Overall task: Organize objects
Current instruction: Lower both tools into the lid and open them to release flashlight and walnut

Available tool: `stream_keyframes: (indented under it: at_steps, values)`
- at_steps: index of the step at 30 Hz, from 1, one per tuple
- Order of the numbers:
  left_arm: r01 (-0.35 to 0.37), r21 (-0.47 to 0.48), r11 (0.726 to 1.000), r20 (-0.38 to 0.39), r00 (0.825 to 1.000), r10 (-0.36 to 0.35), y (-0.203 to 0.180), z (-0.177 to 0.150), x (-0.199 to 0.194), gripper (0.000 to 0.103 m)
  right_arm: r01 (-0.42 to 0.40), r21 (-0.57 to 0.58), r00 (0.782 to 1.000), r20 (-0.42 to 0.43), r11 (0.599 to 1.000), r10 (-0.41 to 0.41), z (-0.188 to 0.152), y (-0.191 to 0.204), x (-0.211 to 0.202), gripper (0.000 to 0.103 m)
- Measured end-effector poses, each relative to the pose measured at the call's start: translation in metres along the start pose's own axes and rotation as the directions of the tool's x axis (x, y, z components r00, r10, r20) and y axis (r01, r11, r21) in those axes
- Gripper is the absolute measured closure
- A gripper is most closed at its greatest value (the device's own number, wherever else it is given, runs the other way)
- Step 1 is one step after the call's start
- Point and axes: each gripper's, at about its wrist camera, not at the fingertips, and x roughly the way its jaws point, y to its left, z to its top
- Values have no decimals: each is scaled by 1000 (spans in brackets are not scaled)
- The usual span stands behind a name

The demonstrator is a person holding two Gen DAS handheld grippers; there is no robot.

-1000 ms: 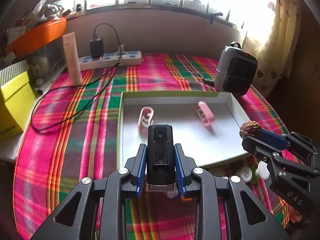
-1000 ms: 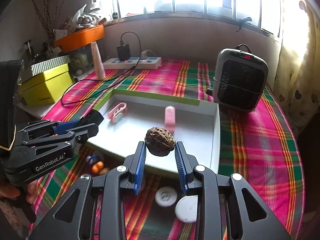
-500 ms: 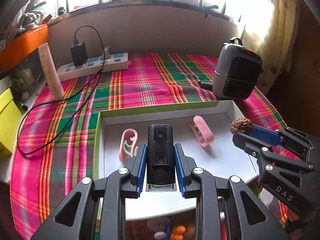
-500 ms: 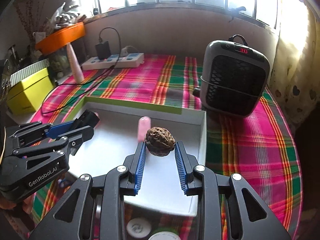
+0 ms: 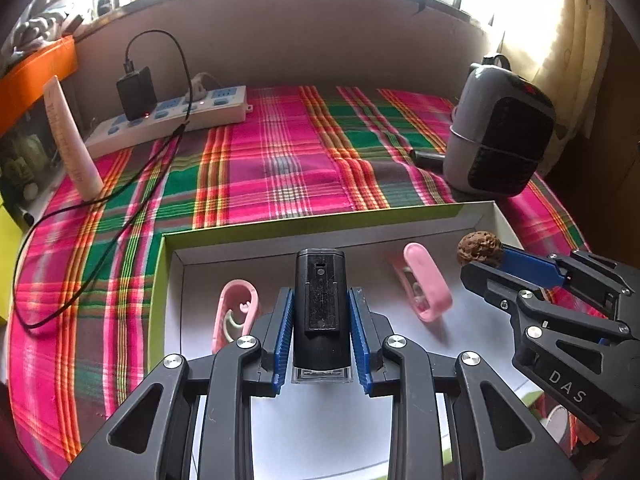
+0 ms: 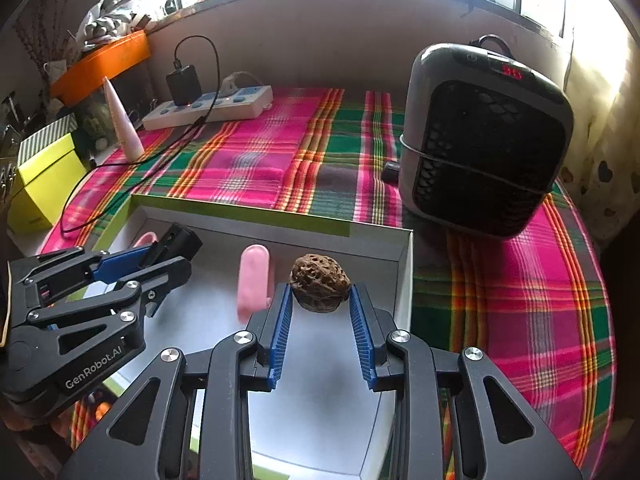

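My left gripper [image 5: 320, 300] is shut on a black rectangular device [image 5: 320, 304] and holds it above the white tray [image 5: 224, 246]. My right gripper [image 6: 319, 296] is shut on a brown walnut [image 6: 319, 282] over the tray's right part [image 6: 404, 264]; the walnut also shows in the left wrist view [image 5: 479, 248]. Two pink clips lie in the tray: one at the left [image 5: 236, 308], one right of centre [image 5: 426, 286], which also shows in the right wrist view [image 6: 253, 276]. The left gripper appears in the right wrist view [image 6: 176, 248].
A grey and black heater [image 6: 484, 140] stands right of the tray on the plaid cloth. A white power strip [image 5: 168, 120] with a black charger and cable lies at the back left. A pink tube [image 5: 72, 140] and a yellow box [image 6: 44, 184] stand at the left.
Both grippers have moved forward over the tray with their objects still held. The tray and heater now look closer.
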Motion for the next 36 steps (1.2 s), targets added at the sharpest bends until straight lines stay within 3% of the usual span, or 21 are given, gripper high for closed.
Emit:
stream_keyframes:
  at_steps: [36]
  values:
    - [-15, 3, 1000, -41, 999, 15, -2, 4, 18, 77, 2, -6, 999, -37, 1000, -2, 1, 1, 15, 72]
